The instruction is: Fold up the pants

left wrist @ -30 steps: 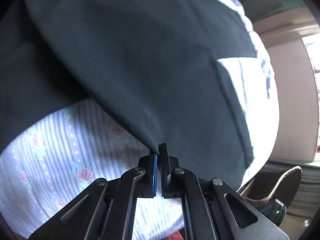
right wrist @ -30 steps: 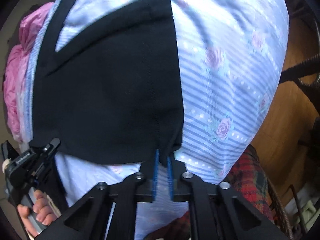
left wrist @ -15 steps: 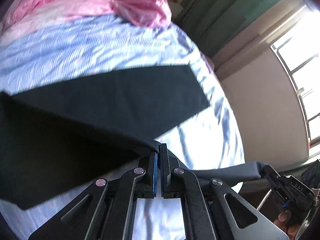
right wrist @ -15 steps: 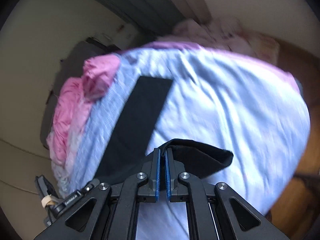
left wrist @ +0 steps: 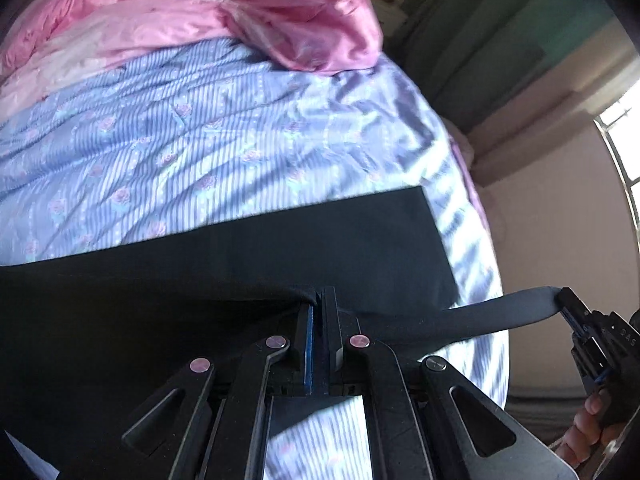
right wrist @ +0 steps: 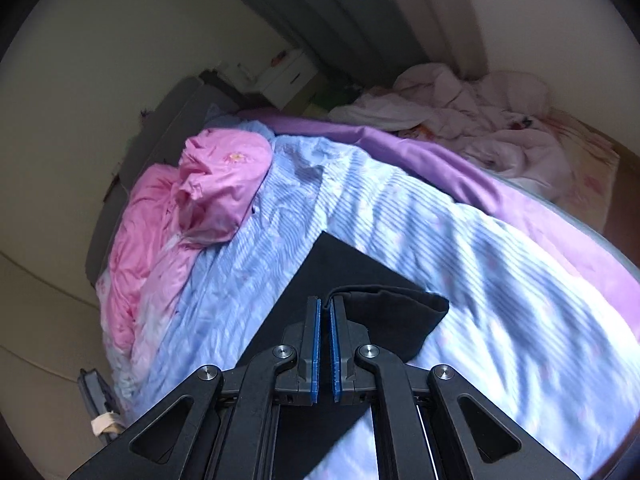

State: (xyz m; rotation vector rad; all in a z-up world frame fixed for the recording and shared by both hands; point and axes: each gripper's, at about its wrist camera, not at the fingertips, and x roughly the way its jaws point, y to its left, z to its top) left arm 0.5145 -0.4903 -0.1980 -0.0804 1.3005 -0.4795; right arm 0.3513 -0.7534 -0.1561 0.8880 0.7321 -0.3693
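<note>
Pants [left wrist: 248, 276] of black cloth lie across the lower half of the left wrist view, stretched over a blue striped sheet [left wrist: 208, 148] with small roses on the bed. Both grippers are clenched on the fabric. The left gripper [left wrist: 319, 300], at lower centre of its view, pinches a corner of the cloth between its pads, and a band of the same cloth runs from there to the right gripper [left wrist: 568, 308] at the right edge, drawn fairly taut between the two. A hand [left wrist: 588, 428] grips that tool's handle at lower right. In the right wrist view the right gripper [right wrist: 325, 312] holds a rolled edge of the pants [right wrist: 340, 272] beside its right pad, while one flat leg reaches up toward the frame's centre. Holding two points of one edge apart like this probably keeps the cloth straight, so the raised part can be carried over the flat part without bunching. A pink quilt [left wrist: 192, 12] is heaped at upper left, well apart from the pants.
</note>
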